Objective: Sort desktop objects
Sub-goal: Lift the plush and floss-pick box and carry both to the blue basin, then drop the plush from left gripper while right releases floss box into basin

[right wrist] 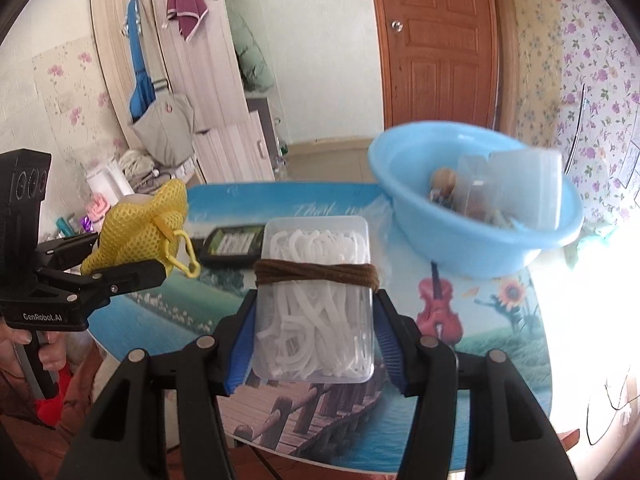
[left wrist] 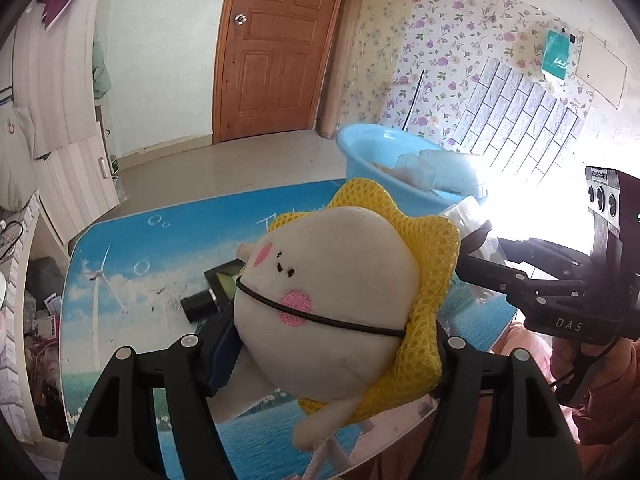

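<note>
Plush toy (left wrist: 332, 300), cream face with pink cheeks and a yellow mesh back, clamped between the pads of the left gripper (left wrist: 320, 344), lifted above the table (left wrist: 160, 264). Clear plastic box (right wrist: 316, 300) of white floss picks, bound with brown cord (right wrist: 316, 274), pinched at its lower sides by the right gripper (right wrist: 314, 340), likewise off the tabletop. Blue basin (right wrist: 472, 216) at the far edge of the table, holding clear plastic pieces and something brown, too blurred to name.

Only in the left wrist view: the toy's face and a black elastic band across it. Only in the right wrist view: the toy's yellow clip (right wrist: 186, 254), the violin and sunflower print on the table, and a hand (right wrist: 40, 344) around the left gripper's handle. Flat black item (right wrist: 232, 244) on the table behind the box, partly hidden in both views. Right side of both views washed out by glare.
</note>
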The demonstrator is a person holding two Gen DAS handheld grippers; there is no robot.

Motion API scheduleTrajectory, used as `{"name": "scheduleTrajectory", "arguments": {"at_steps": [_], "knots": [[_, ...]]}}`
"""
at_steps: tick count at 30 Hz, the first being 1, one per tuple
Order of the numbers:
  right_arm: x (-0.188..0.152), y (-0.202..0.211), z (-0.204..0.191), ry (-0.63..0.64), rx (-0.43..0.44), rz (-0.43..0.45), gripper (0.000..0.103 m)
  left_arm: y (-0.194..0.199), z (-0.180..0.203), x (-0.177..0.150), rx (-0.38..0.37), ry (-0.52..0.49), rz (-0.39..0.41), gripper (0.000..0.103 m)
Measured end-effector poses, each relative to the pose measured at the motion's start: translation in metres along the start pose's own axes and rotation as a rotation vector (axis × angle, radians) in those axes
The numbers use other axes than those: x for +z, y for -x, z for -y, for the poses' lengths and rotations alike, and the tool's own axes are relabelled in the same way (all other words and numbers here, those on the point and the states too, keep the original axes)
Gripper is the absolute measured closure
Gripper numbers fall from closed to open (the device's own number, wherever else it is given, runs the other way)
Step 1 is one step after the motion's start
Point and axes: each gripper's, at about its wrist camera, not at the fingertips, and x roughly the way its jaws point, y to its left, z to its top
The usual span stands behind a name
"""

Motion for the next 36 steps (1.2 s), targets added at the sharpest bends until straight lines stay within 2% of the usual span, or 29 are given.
{"name": "scheduleTrajectory", "arguments": {"at_steps": [11,21,26,31,33,36], "knots": [[0.039,0.016,0.041,-0.04,-0.007,0.078,0.049,-0.03,0.048,0.065,-0.048,-0.064,0.023,0.033],[0.066,0.008,0.096,-0.094,-0.037,0.102,0.049,-0.093,0.083,0.117,-0.085,-0.115,-0.026,0.033],[0.073,-0.004,0.122,-0.129,-0.064,0.093,0.049,-0.129,0.097,0.135,-0.097,-0.153,-0.048,0.03],[0.079,-0.017,0.134,-0.131,-0.076,0.077,0.049,-0.154,0.099,0.138,-0.09,-0.158,-0.089,0.028],[0.08,-0.022,0.139,-0.143,-0.082,0.068,0.049,-0.156,0.096,0.137,-0.102,-0.154,-0.096,0.025],[0.08,-0.029,0.146,-0.155,-0.097,0.054,0.049,-0.154,0.098,0.136,-0.119,-0.161,-0.086,0.014]]}}
